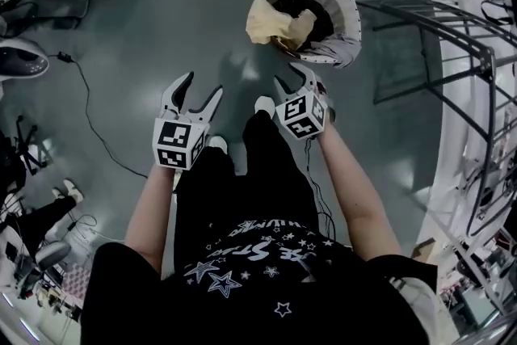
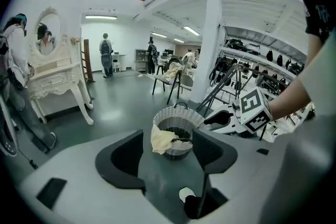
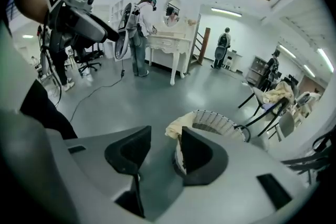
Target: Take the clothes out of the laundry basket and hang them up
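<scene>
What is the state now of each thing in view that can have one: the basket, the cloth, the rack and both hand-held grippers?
Laundry basket: upright on the floor, not yet emptied.
Yellow cloth: draped over the basket's rim, partly inside.
Left hand-held gripper: open, nothing between its jaws.
Right hand-held gripper: open, nothing between its jaws.
Metal rack: nothing hangs on the bars in view.

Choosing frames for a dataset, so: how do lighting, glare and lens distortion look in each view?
Head view: even light, pale glare patches on the floor, rack bowed at the edge. Left gripper view: strong fisheye, black corners, basket sharp. Right gripper view: same black corners, ceiling lamps blown out, basket rim crisp.
</scene>
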### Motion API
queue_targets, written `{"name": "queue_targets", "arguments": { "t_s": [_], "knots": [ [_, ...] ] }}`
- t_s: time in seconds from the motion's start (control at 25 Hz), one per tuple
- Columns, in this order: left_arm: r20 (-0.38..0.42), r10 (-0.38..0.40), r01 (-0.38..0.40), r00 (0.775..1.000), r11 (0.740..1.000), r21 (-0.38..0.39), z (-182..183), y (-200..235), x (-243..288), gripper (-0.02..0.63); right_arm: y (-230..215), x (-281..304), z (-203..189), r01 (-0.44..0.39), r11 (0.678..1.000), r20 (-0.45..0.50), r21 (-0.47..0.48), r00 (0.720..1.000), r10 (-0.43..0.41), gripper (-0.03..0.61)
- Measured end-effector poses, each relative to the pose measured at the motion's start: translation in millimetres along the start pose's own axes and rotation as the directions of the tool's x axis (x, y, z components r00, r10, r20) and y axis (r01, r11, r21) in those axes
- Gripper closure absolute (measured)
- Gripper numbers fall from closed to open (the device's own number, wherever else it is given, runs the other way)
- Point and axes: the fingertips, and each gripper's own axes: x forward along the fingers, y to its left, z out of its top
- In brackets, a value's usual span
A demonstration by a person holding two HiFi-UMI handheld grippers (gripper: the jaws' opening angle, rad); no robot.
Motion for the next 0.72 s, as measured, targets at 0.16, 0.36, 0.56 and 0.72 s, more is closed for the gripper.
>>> {"name": "queue_targets", "arguments": {
  "t_s": [0.16,0.36,0.56,0.72],
  "knots": [
    [0.003,0.025,-0.024,1.0,0.999,-0.049,-12.5,12.3,25.5,0.316,4.6,39.9,-4.8,-0.043,0.983,0.004,0.177,0.999,0.043,0.39],
    [-0.016,0.014,-0.015,1.0,0.998,-0.069,-46.2,31.6,45.5,0.316,21.2,85.9,-19.8,-0.016,0.943,-0.03,0.332,0.999,0.027,0.39],
    [-0.021,-0.008,0.005,1.0,0.993,-0.121,-80.3,61.4,70.1,0.316,20.0,135.8,-39.6,0.071,0.893,-0.066,0.445,0.997,-0.046,0.39],
    [-0.04,-0.038,0.033,0.998,0.992,-0.119,-104.1,80.0,93.9,0.316,11.9,172.1,-56.5,0.142,0.836,-0.104,0.531,0.989,-0.102,0.387]
  ]
}}
